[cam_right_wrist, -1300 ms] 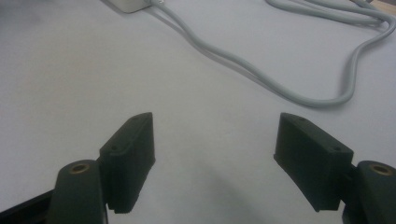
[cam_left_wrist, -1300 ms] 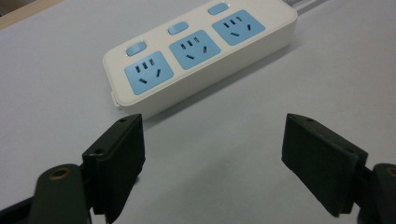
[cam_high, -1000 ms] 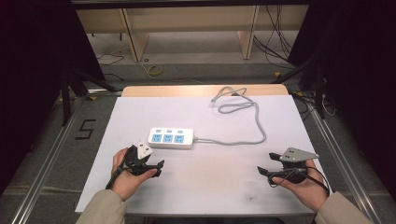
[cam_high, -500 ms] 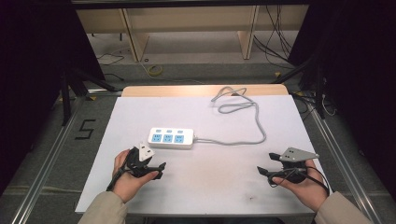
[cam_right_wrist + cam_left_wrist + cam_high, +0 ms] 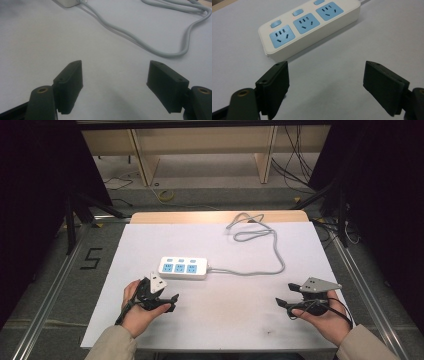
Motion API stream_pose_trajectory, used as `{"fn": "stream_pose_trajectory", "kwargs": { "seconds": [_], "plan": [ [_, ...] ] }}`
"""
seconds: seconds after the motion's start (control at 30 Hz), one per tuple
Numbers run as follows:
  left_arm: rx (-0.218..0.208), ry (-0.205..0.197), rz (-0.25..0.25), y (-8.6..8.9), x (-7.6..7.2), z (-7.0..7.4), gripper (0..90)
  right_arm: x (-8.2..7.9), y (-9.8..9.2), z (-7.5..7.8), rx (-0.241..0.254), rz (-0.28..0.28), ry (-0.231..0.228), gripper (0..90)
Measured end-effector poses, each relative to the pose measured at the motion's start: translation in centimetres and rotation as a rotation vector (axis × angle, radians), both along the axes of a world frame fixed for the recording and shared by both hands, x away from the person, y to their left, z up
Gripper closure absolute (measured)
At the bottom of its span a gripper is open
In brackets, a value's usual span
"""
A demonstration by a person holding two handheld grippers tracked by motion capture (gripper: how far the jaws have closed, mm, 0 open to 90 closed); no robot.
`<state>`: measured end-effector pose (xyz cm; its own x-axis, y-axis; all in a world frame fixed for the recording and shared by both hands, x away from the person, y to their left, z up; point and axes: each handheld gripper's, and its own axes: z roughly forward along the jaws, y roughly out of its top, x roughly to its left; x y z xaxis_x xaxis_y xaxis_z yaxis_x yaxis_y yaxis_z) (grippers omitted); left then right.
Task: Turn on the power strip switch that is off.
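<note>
A white power strip (image 5: 182, 267) with three blue sockets lies flat near the middle of the white table (image 5: 220, 320). Its grey cable (image 5: 260, 255) loops back toward the far edge. My left gripper (image 5: 171, 303) rests in a hand just in front of the strip's left end, open and holding nothing. In the left gripper view the power strip (image 5: 312, 27) sits a short way beyond the spread left gripper (image 5: 327, 87). My right gripper (image 5: 284, 294) is held at the front right, open and empty. In the right gripper view the cable (image 5: 150, 37) curves ahead of the right gripper (image 5: 115, 86).
A wooden strip (image 5: 215, 216) runs along the table's far edge. Beyond it the floor holds wooden shelf legs (image 5: 142, 162) and loose wires (image 5: 295, 167). Metal rails (image 5: 55, 285) flank the table on both sides. A corner of the strip's body (image 5: 68, 3) shows top left in the right gripper view.
</note>
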<state>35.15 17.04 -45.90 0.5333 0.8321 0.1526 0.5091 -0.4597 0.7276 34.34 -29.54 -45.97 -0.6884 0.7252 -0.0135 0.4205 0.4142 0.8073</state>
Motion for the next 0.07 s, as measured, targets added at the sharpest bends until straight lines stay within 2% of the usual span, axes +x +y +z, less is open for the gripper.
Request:
{"fn": "stream_pose_trajectory", "kwargs": {
  "seconds": [0.07],
  "plan": [
    [-0.002, 0.0, -0.002, -0.09, -0.03, 0.04, 20.6, 0.01, 0.0, 0.01, 0.0, 0.001, 0.0, 29.3]
  ]
}}
